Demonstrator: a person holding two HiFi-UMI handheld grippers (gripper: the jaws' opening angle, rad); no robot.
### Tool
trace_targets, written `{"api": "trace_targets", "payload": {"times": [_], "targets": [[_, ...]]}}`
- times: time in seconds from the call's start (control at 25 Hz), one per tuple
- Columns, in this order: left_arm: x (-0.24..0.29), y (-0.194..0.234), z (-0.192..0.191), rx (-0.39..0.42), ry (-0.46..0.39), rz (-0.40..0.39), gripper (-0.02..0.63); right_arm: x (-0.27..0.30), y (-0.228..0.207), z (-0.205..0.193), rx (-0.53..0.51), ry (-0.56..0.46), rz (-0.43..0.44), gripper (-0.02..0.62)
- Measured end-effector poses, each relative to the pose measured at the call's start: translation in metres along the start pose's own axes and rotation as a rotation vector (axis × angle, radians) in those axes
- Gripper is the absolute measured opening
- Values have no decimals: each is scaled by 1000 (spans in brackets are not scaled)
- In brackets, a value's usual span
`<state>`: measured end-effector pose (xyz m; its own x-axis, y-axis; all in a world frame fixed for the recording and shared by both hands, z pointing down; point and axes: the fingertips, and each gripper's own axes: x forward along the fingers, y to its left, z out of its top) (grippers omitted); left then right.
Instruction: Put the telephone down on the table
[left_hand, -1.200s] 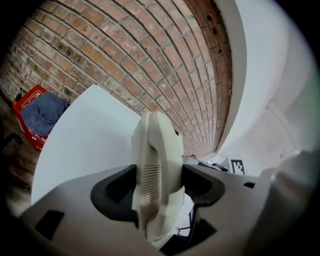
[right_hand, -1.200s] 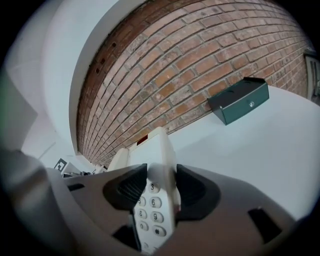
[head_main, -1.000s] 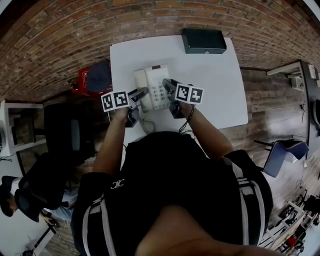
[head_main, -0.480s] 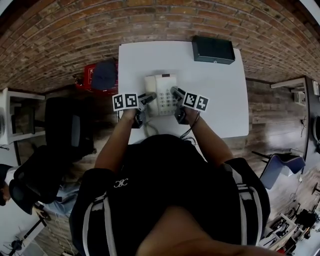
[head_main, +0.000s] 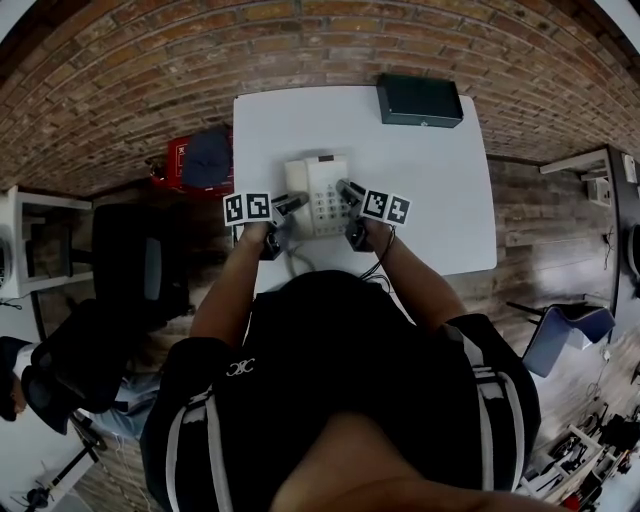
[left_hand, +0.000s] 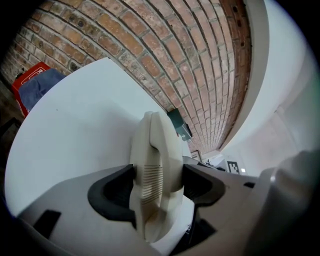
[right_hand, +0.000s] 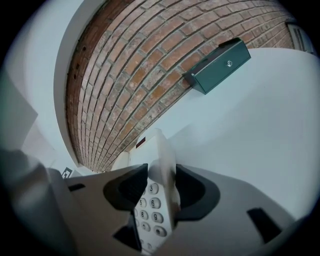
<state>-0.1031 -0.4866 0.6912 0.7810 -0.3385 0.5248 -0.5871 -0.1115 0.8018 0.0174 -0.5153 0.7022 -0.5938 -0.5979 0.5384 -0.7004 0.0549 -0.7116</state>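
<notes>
Both arms extend forward; left gripper and right gripper pinch the cream plastic telephone's sides near the white desk's left edge; open room rightward.

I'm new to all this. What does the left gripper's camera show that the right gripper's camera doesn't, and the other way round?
Only the left gripper view: the handset with its ribbed end, pinched between the left gripper's jaws, and a red box with a blue cloth beyond the table's edge.
Only the right gripper view: the number keypad, with the right gripper shut on that side of the telephone.
Both: the white table, the dark box at its far edge, and the brick wall.
</notes>
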Motion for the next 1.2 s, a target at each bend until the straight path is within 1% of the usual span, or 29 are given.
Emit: {"api": "trace_targets", "payload": {"times": [0.08,0.16,0.24,0.28,0.32,0.4,0.44,0.52,0.6,0.64,0.72,0.84,0.92,1.0,1.08,1.2], "targets": [[-1,-1,0,-9,-1,-3,298,-3,0,-2,10,-11,13,149],[-6,-4,4,-2,-27,0,298,-9,1,0,-4,-29,17,144],[-15,-8,10,25,-54,14,296,-18,4,7,-71,-73,0,135],[-21,-10,13,50,-67,31,296,-23,6,13,-119,-104,-17,116],[-27,-12,16,81,-82,52,286,-30,9,20,-168,-138,-36,99],[-41,-18,23,152,-127,99,248,-42,18,33,-249,-206,-58,47],[-48,-22,27,187,-157,123,215,-47,23,39,-281,-232,-57,36],[-62,-32,35,256,-226,173,112,-56,37,47,-347,-275,-43,17],[-75,-47,44,324,-294,214,51,-66,57,55,-410,-314,-22,8],[-82,-58,48,358,-326,225,38,-71,69,59,-437,-335,-5,5],[-93,-83,54,436,-392,232,26,-84,98,65,-485,-379,41,0],[-116,-129,60,591,-518,254,20,-107,140,75,-545,-458,94,0],[-133,-158,63,710,-605,286,18,-124,164,83,-577,-517,110,-2],[-147,-182,64,805,-677,316,18,-140,184,90,-610,-569,110,-2],[-159,-198,63,852,-732,333,18,-155,197,95,-645,-611,95,-2],[-166,-211,57,859,-773,334,18,-167,202,98,-676,-646,70,-2]]}}
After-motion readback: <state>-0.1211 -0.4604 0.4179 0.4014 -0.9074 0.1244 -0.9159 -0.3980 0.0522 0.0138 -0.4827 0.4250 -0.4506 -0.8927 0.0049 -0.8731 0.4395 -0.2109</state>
